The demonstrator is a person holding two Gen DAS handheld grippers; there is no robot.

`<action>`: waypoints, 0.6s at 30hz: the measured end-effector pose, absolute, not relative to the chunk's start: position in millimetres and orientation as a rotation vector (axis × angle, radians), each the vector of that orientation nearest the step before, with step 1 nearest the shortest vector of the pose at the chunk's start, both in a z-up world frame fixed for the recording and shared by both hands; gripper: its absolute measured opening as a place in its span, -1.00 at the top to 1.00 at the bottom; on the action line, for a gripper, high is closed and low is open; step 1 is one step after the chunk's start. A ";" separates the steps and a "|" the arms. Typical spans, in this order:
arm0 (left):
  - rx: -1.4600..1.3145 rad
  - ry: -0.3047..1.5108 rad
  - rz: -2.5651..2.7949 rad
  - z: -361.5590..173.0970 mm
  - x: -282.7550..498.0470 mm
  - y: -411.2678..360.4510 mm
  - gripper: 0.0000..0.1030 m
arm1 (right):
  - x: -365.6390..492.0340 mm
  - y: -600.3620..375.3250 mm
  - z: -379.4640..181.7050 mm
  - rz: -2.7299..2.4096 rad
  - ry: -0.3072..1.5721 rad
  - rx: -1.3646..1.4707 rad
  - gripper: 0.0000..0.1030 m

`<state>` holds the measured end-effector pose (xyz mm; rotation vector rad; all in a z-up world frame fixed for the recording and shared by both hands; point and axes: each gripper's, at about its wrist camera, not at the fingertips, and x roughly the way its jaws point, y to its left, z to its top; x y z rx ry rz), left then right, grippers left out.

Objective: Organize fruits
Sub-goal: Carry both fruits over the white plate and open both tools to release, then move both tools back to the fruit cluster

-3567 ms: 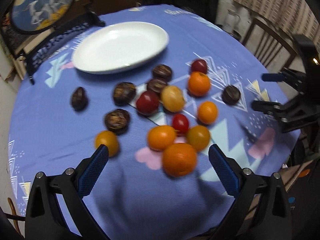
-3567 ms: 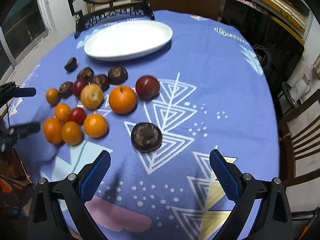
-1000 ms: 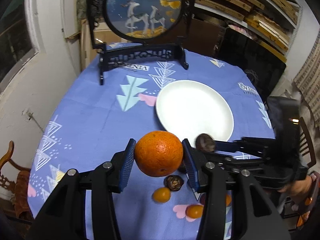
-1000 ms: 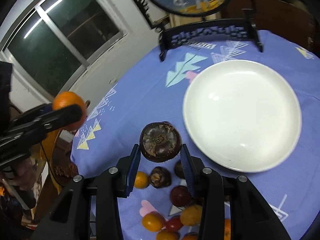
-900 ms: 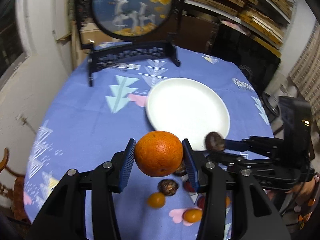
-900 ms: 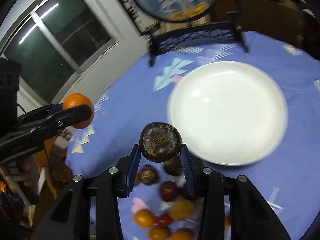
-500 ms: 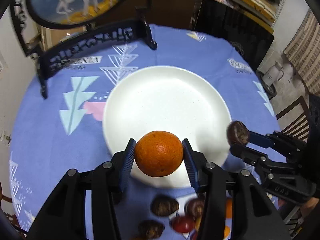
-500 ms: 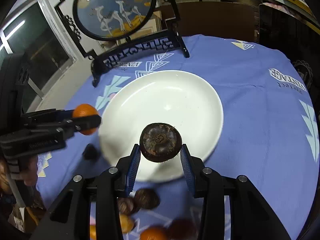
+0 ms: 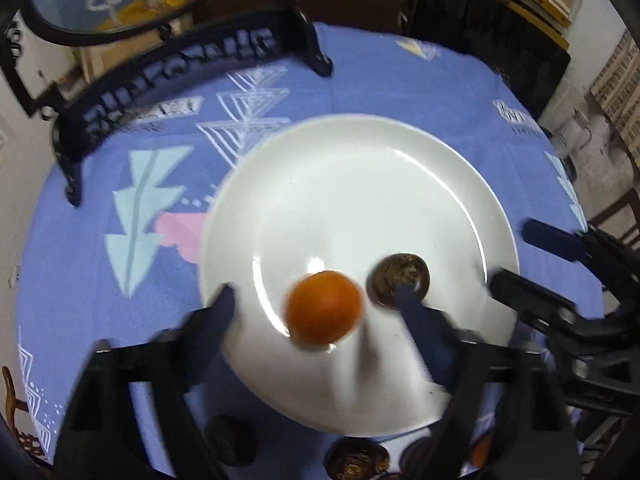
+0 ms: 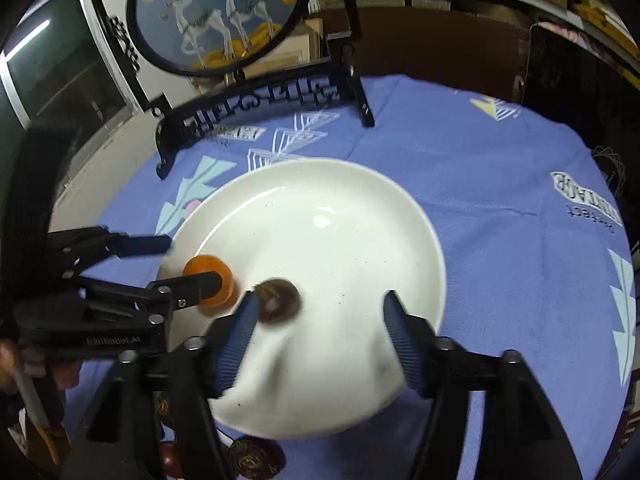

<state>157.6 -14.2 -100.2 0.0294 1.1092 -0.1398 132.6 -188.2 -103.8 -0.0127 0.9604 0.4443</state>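
An orange and a dark brown mangosteen lie side by side on the white plate, near its front. My left gripper is open and stands around the orange without gripping it. My right gripper is open over the plate, with the mangosteen by its left finger and the orange further left. The right gripper also shows at the right of the left wrist view. Both views are blurred by motion.
The plate sits on a round table with a blue patterned cloth. A round painted screen on a black stand is behind the plate. Several dark and orange fruits lie in front of the plate. A chair is at right.
Both grippers came down over the plate and opened. The orange and the mangosteen left their fingers and now lie on the plate.
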 end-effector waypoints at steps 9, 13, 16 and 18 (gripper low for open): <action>0.100 0.934 -0.211 -71.2 105.1 14.2 -0.65 | 76.8 -241.9 -106.7 0.467 0.922 0.059 -0.35; 0.120 0.918 -0.238 -76.9 69.3 25.5 -0.65 | 34.8 -247.2 -116.0 0.489 0.917 0.019 -0.35; 0.141 0.925 -0.266 -89.0 37.9 28.5 -0.65 | -2.4 -243.5 -122.4 0.544 0.916 -0.005 -0.35; 0.168 0.922 -0.297 -94.6 18.6 25.8 -0.65 | -23.7 -240.8 -125.5 0.576 0.919 -0.020 -0.34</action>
